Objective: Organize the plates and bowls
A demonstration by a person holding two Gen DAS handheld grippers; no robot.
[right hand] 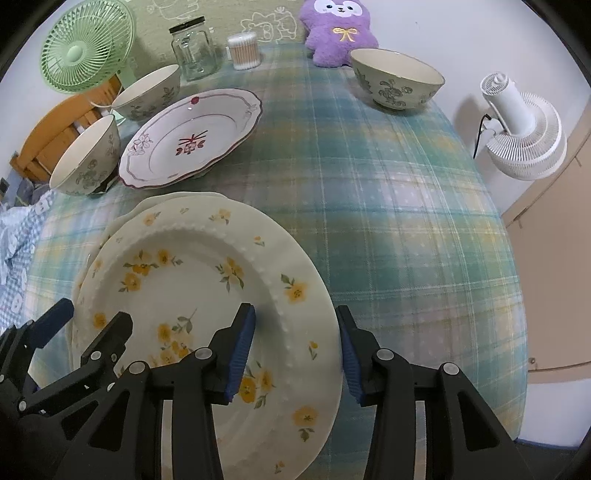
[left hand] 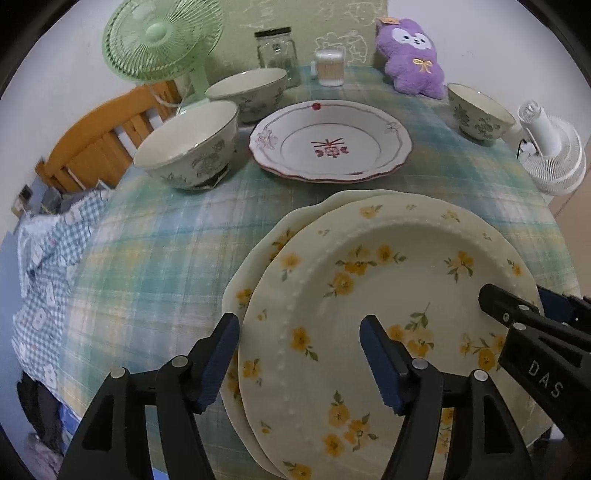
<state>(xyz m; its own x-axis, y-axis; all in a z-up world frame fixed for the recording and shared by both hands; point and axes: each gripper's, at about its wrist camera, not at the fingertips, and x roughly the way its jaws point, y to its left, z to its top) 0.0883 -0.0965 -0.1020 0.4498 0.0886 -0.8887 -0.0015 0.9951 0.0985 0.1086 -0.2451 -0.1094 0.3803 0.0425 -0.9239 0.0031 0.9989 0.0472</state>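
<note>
The yellow-flowered plate [left hand: 388, 295] sits on its twin, low centre of frame, stacked to save desk room. My left tongs [left hand: 299, 354] straddle its near-left rim, gaping, pads off it. My right tongs [right hand: 295, 354] bracket the other rim, not pressing. "DAS" shows on them.

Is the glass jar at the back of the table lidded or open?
Lidded: the glass jar stands upright with a black lid on its mouth. It looks empty.

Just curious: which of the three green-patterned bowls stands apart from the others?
The bowl by the purple plush toy; the other two sit together near the green fan.
</note>
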